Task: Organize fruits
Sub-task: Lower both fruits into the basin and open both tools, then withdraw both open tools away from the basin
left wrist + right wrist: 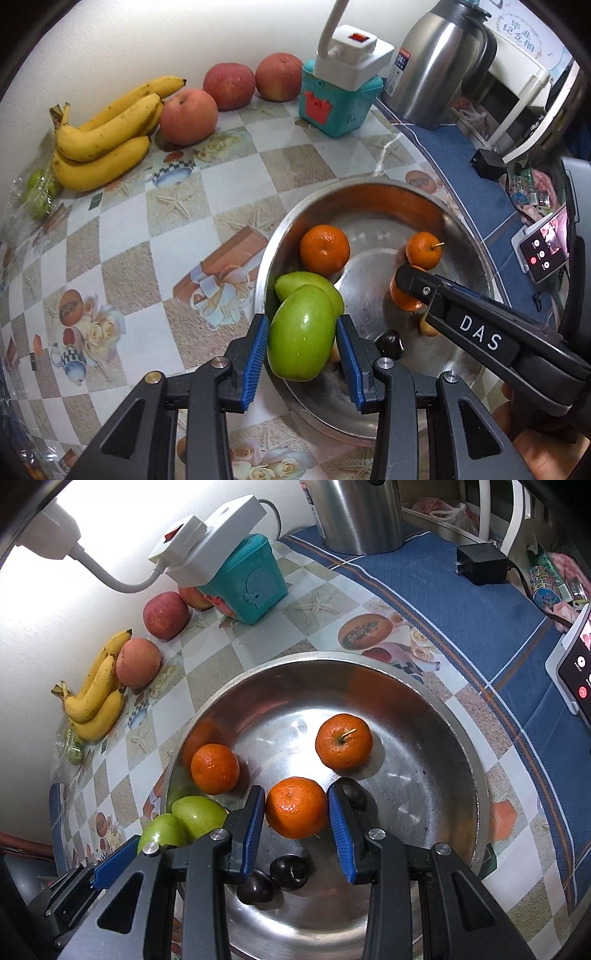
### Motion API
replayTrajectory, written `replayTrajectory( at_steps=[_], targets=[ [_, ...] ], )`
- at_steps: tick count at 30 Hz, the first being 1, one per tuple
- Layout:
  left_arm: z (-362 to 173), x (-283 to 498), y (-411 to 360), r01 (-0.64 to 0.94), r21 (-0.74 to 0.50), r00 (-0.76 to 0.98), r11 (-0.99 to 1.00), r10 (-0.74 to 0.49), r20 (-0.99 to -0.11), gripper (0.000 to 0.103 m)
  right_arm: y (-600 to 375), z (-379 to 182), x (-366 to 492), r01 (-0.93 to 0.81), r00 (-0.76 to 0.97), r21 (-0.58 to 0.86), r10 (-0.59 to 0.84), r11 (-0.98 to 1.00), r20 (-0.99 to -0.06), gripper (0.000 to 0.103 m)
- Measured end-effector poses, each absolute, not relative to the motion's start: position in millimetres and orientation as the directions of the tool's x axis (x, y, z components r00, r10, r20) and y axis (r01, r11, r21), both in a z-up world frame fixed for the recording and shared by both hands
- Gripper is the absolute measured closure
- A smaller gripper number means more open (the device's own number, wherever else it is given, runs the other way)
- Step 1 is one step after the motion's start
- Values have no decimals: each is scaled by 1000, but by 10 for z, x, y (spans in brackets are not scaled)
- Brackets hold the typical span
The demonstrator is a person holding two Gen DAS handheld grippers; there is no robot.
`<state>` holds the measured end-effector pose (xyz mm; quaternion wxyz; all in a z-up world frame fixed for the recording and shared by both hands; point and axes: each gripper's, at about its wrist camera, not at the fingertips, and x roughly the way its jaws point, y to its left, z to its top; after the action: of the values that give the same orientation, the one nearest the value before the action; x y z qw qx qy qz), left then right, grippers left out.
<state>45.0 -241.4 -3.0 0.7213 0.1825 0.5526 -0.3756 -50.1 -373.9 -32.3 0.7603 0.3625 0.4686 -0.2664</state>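
Note:
A steel bowl point(369, 192) point(424, 701) stands on the patterned tablecloth. My left gripper point(302, 325) is shut on a green apple point(301, 339) point(160, 832) just inside the bowl's left rim, against a second green apple point(308, 282) point(199, 814). My right gripper point(296, 794) is shut on an orange point(297, 806) point(404, 299) low in the bowl's middle. In the left wrist view one of its black fingers point(417, 284) covers part of that orange. Two more oranges point(215, 769) point(344, 741) and several dark plums point(289, 871) lie loose in the bowl.
Along the wall lie a bunch of bananas point(107, 133), three red apples point(188, 116) and a teal box point(338, 103) with a white power strip point(354, 59) on top. A steel kettle point(443, 62), a black adapter point(480, 563) and a phone point(576, 664) stand on the blue cloth to the right.

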Motion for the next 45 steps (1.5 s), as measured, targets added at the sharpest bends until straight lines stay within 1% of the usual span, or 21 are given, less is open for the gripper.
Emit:
replayTrajectory(
  at_steps=[5, 31, 32, 34, 39, 42, 45],
  targets=[
    [-80, 418, -2439, 748, -143, 100, 648, -323, -941, 63, -3736, -351, -495, 745, 415, 302, -59, 594, -908, 66],
    [43, 460, -2371, 738, -144, 123, 659, -341, -932, 62, -3715, -318, -481, 741, 406, 289, -61, 607, -912, 65],
    [60, 464, -2364, 737, -146, 125, 660, -345, -930, 61, -3712, -286, -487, 738, 412, 290, -67, 609, -909, 65],
    [89, 468, -2352, 736, -147, 130, 661, -351, -927, 55, -3707, -234, -493, 736, 422, 292, -77, 611, -903, 64],
    [130, 489, -2327, 730, -151, 137, 667, -359, -923, 55, -3688, -155, -498, 731, 436, 294, -90, 616, -895, 64],
    [134, 505, -2313, 725, -157, 134, 671, -362, -923, 46, -3690, -148, -502, 731, 437, 295, -91, 615, -895, 64],
    [145, 519, -2294, 721, -159, 137, 674, -364, -921, 46, -3693, -146, -500, 732, 437, 295, -92, 614, -895, 64]
  ],
)
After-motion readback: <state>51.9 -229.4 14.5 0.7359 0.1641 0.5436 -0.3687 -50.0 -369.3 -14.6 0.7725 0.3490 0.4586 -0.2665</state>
